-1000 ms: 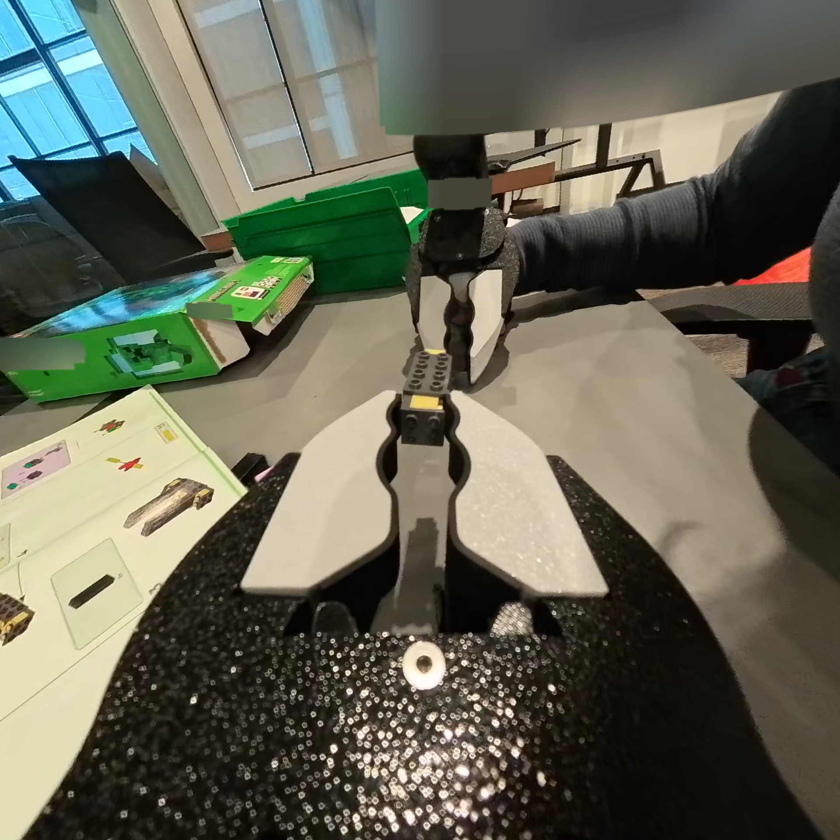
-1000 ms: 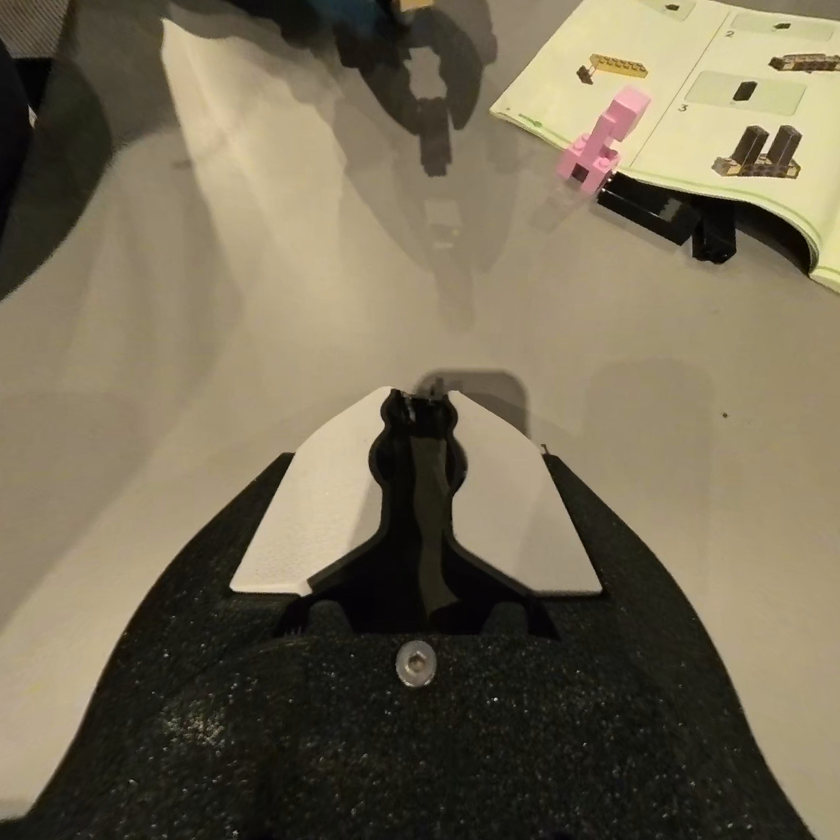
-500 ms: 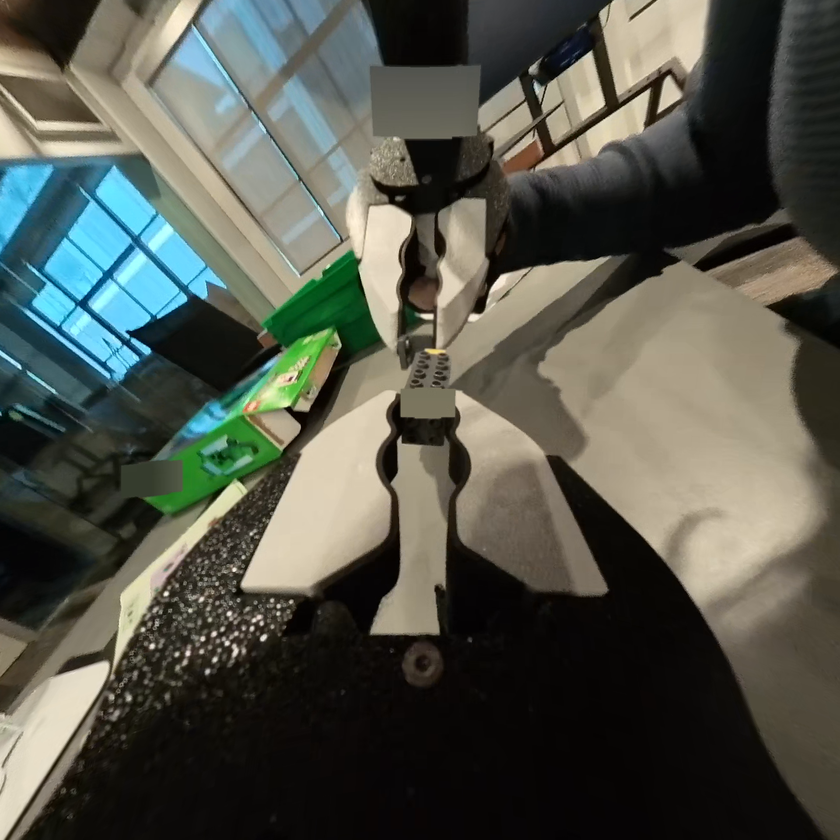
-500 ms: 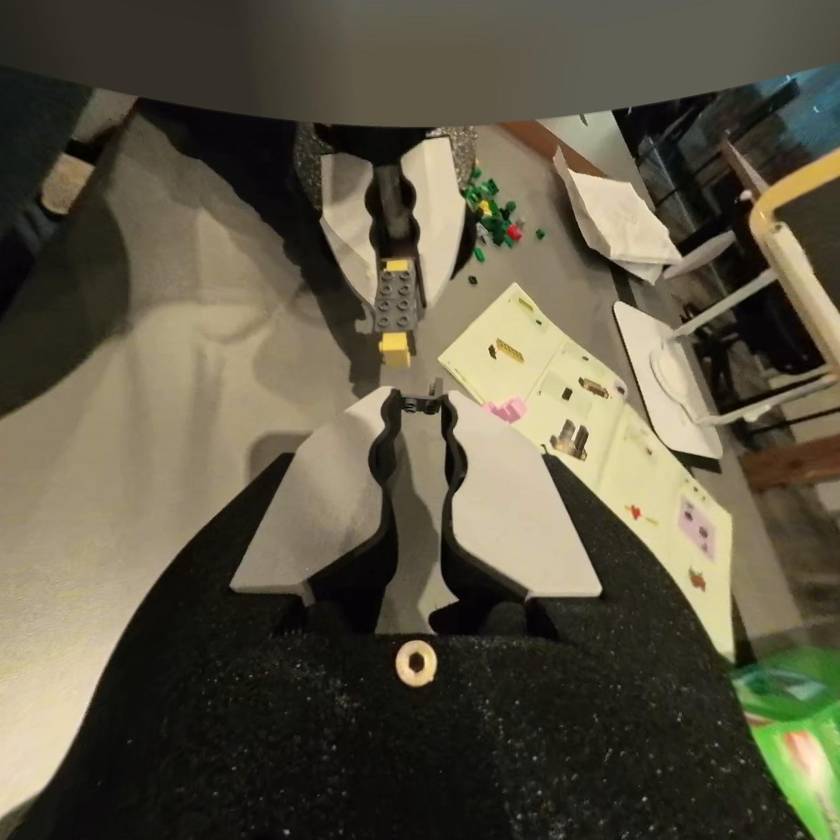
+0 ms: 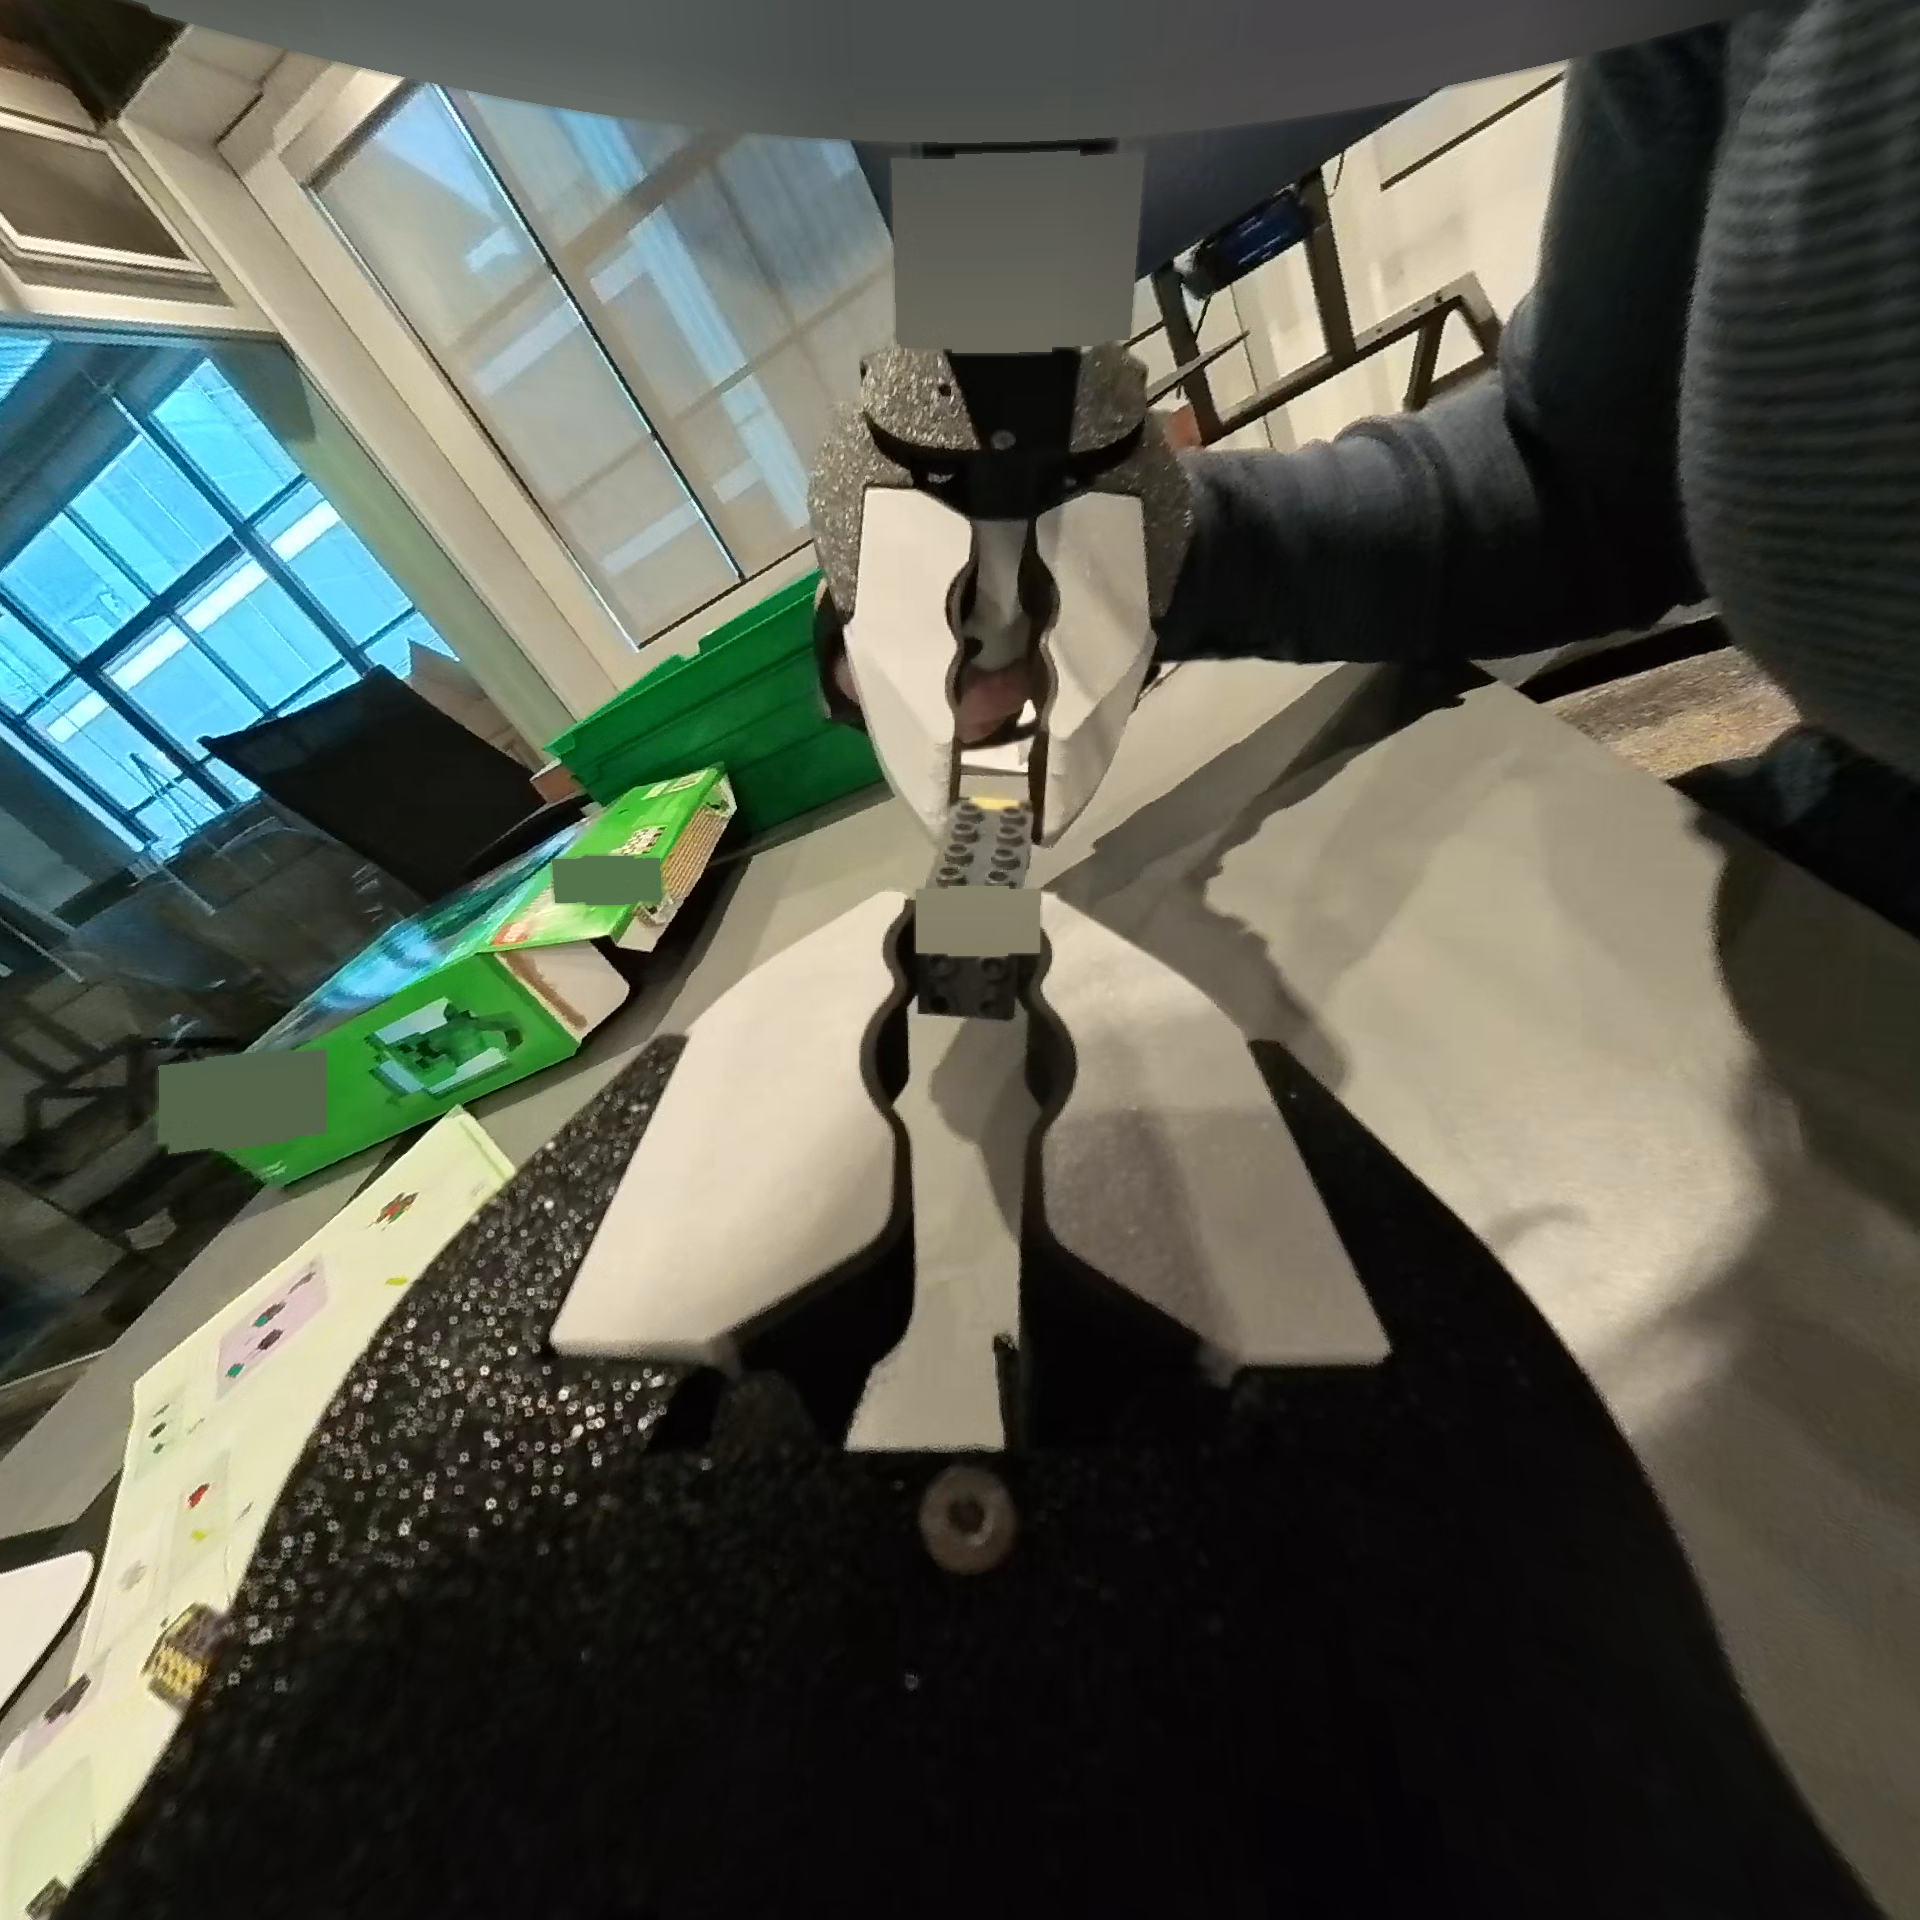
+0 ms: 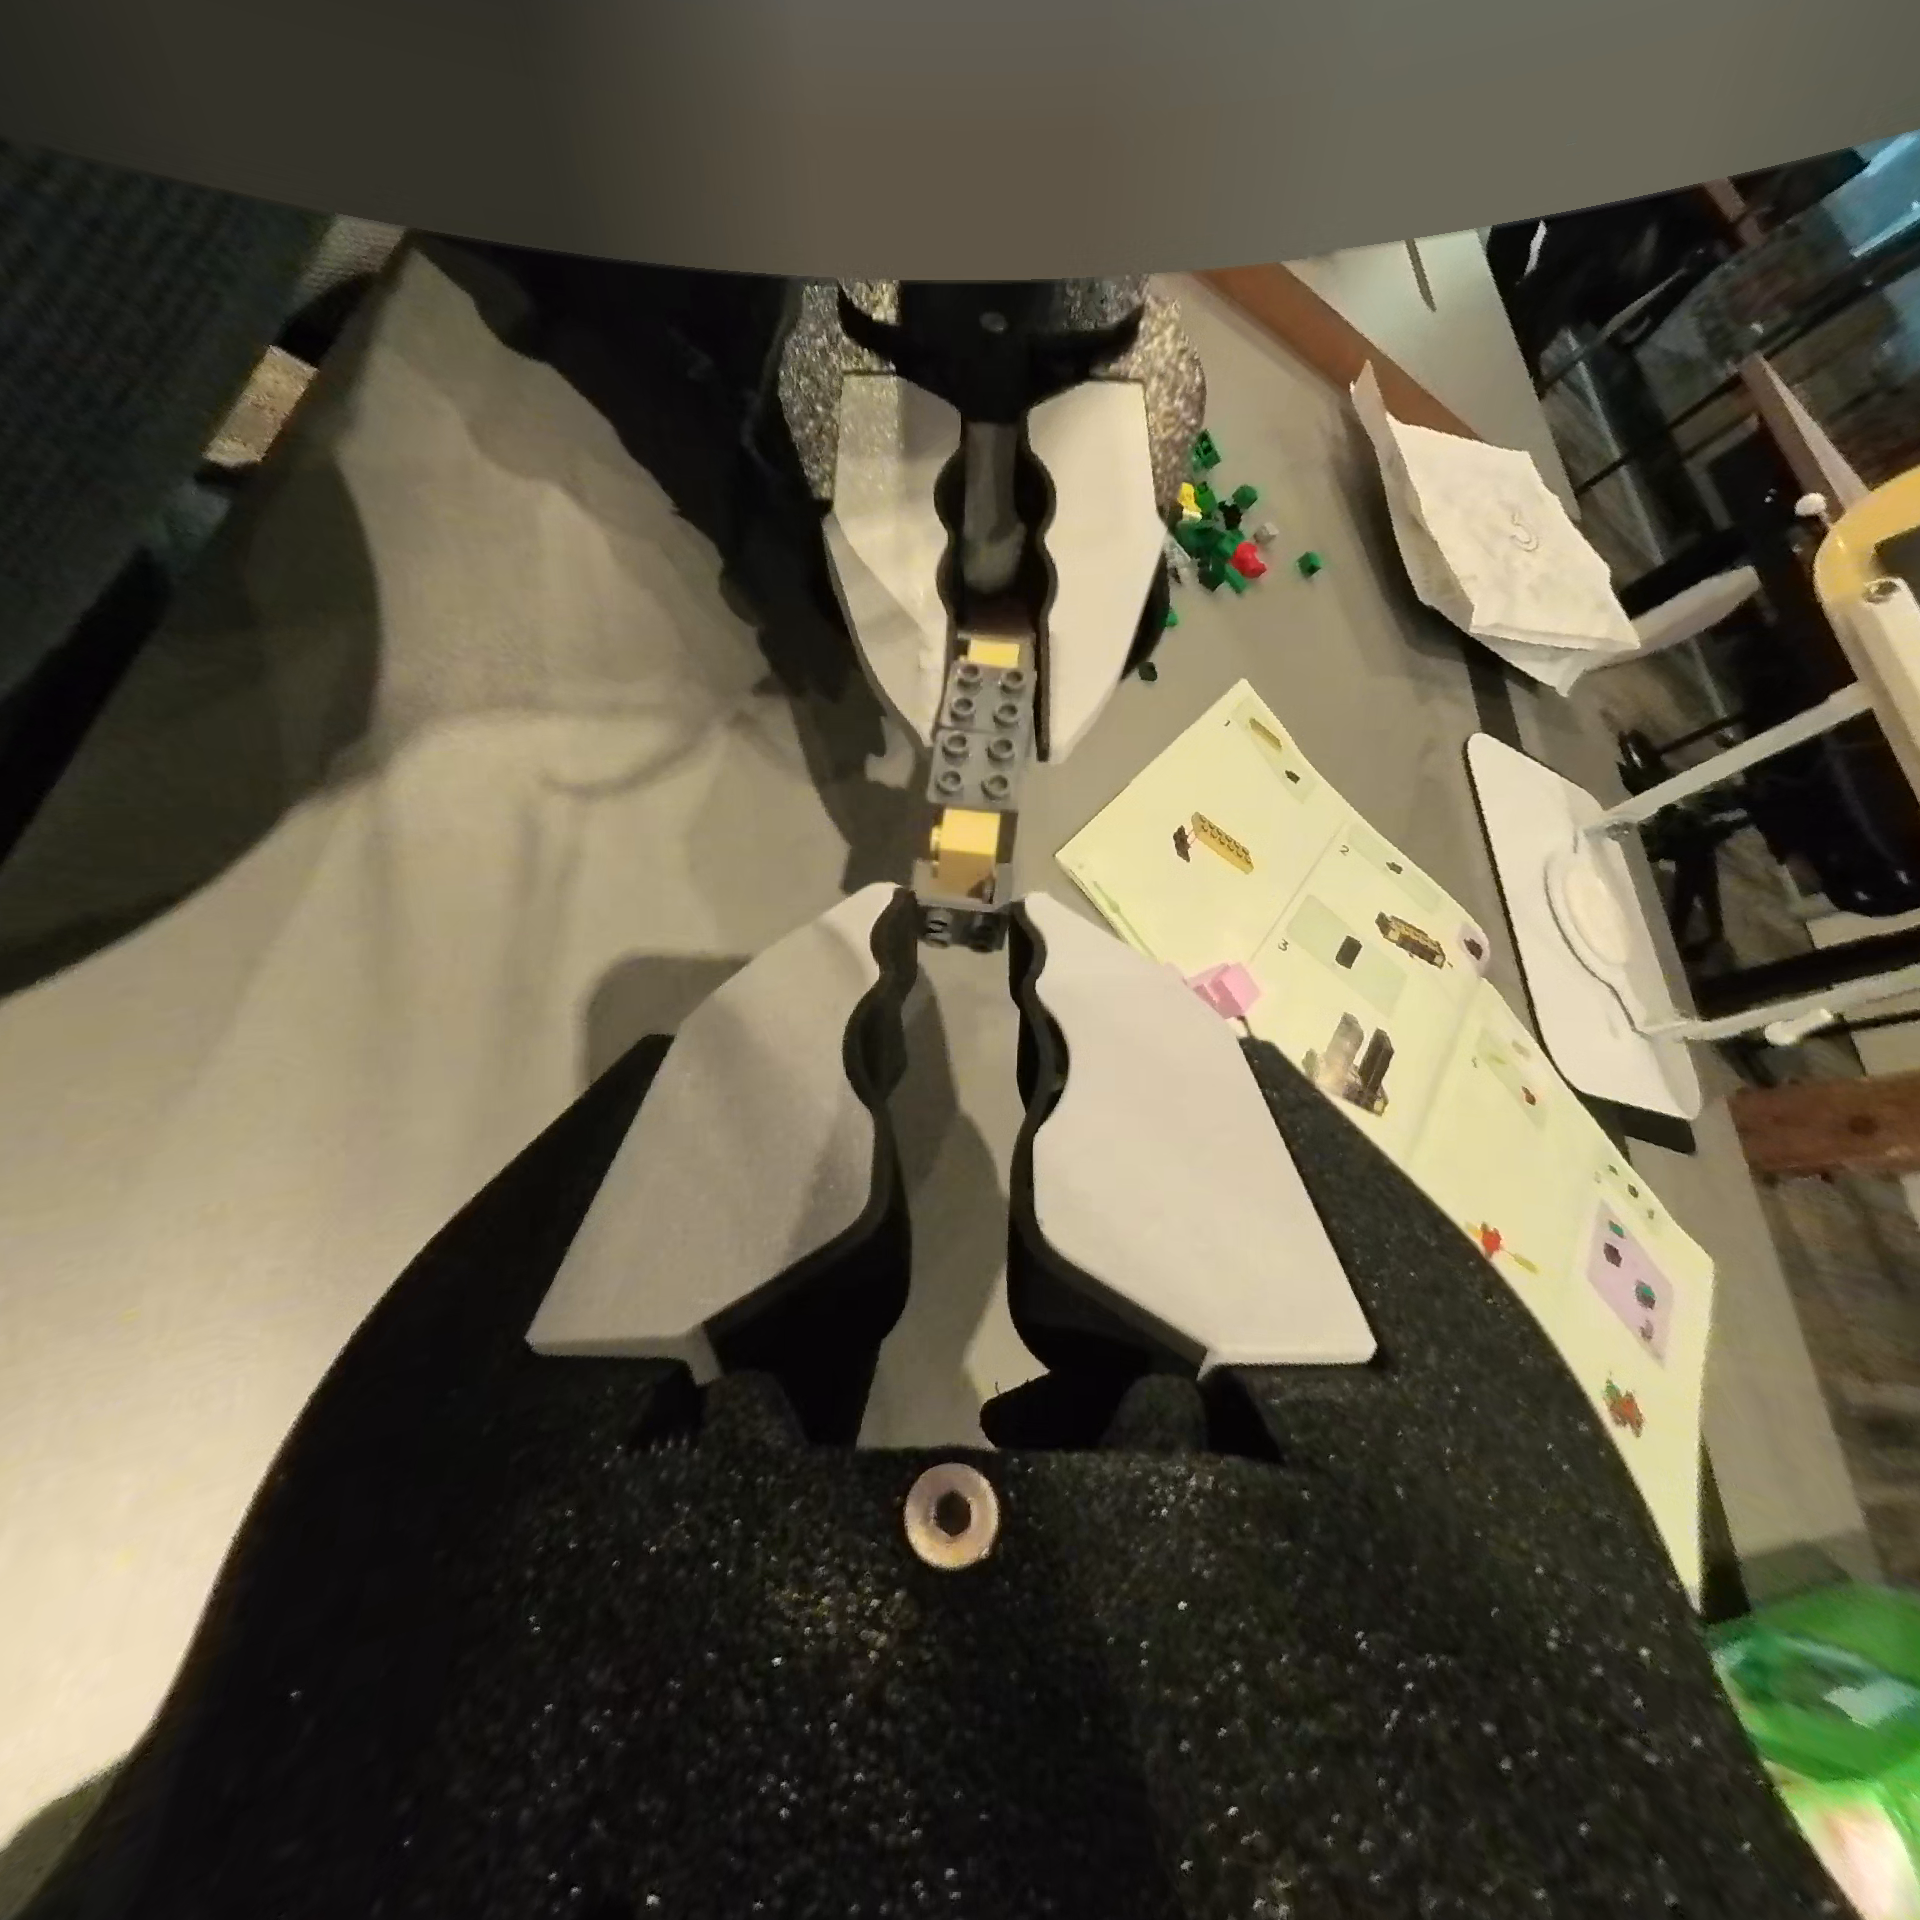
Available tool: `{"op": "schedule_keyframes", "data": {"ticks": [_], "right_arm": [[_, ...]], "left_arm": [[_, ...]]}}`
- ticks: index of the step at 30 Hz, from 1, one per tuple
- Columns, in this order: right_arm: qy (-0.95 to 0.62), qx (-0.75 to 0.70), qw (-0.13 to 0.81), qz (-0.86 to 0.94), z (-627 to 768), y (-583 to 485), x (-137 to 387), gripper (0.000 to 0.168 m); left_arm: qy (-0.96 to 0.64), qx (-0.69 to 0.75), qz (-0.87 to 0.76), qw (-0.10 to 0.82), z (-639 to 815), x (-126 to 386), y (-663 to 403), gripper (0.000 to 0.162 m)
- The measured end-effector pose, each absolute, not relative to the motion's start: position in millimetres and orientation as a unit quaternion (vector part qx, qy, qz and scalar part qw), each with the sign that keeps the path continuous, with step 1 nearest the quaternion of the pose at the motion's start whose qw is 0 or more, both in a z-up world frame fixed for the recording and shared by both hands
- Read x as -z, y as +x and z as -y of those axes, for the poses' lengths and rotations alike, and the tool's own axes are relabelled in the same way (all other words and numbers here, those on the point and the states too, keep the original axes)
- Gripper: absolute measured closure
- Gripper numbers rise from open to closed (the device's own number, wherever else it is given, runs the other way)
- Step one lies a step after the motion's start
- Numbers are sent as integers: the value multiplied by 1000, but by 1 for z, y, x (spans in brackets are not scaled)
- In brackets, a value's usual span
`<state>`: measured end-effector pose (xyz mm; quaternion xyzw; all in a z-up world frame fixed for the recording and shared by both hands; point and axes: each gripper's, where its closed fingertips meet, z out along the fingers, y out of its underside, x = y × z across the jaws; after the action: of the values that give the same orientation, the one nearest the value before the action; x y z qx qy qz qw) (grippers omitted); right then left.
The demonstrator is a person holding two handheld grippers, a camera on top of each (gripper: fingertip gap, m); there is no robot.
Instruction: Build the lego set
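Large grid-paned windows (image 5: 582, 416) are seen behind the grey table (image 5: 1455, 987); a black chair (image 5: 384, 790) is placed beside it, daylight entering.

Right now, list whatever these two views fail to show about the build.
- Left wrist view: a mosaic patch covers the brick assembly inside the left gripper.
- Right wrist view: whether the right gripper's dark piece is seated on the assembly; joint too small.
- Right wrist view: the pink piece, mostly behind that gripper's finger.

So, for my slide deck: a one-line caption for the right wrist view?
Both grippers meet over the grey table, right gripper and left gripper gripping opposite ends of a grey-and-yellow brick assembly.
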<state>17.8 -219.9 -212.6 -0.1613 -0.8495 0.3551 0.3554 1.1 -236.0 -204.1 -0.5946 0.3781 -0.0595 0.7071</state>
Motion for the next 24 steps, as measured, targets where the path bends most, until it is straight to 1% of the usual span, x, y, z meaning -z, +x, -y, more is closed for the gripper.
{"op": "schedule_keyframes", "data": {"ticks": [9,24], "right_arm": [[-167,-350,364,847,220,16,210,152],[-163,-365,354,845,226,17,207,152]], "left_arm": [[-599,63,-380,702,235,207,2,145],[-595,70,-373,708,236,204,3,145]]}}
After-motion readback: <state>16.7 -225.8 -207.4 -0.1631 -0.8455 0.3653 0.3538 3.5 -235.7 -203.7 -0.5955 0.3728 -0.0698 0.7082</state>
